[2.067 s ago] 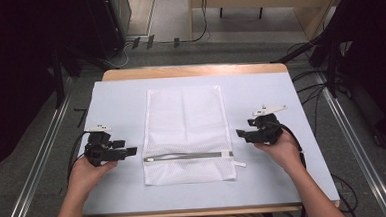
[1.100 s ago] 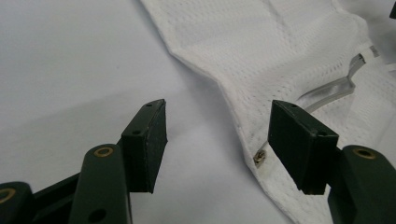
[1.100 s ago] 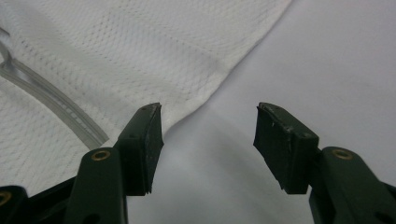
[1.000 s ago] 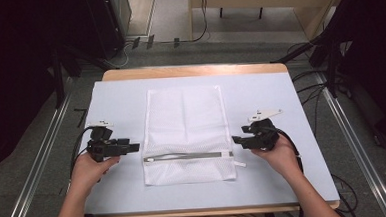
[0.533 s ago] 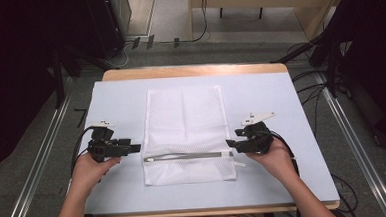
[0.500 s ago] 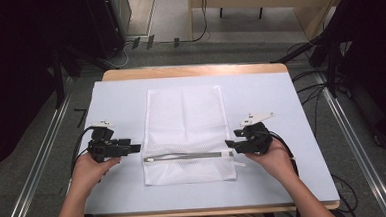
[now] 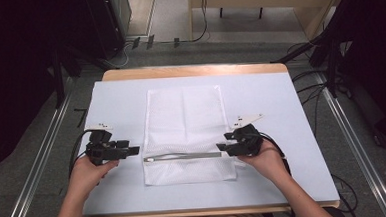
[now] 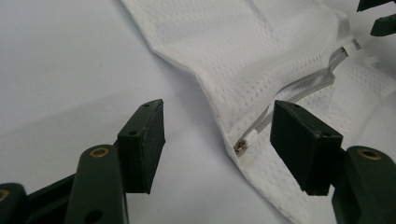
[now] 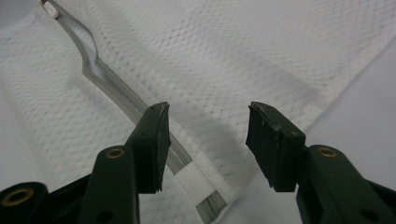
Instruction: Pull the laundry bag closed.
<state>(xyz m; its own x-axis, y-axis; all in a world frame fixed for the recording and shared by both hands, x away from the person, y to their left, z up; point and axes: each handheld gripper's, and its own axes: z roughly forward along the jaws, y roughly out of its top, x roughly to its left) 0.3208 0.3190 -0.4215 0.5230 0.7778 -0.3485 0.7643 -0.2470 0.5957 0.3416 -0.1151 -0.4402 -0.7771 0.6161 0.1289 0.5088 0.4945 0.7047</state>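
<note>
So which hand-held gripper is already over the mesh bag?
The right hand-held gripper, jaws open over the mesh bag edge; the left hand-held gripper sits beside it.

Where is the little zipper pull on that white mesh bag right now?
The zipper pull sits at the zipper's left end in the high view, near the mesh bag's left edge, just ahead of the open left gripper.

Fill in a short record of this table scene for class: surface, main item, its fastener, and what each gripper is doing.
surface: table with a pale blue top
main item: white mesh bag, lying flat
fastener: grey zip across the bag near the person's end; its pull is at the bag's left edge
left gripper: open, just off the bag's left edge, holding nothing
right gripper: open, over the bag's right edge at the zip's end
</note>
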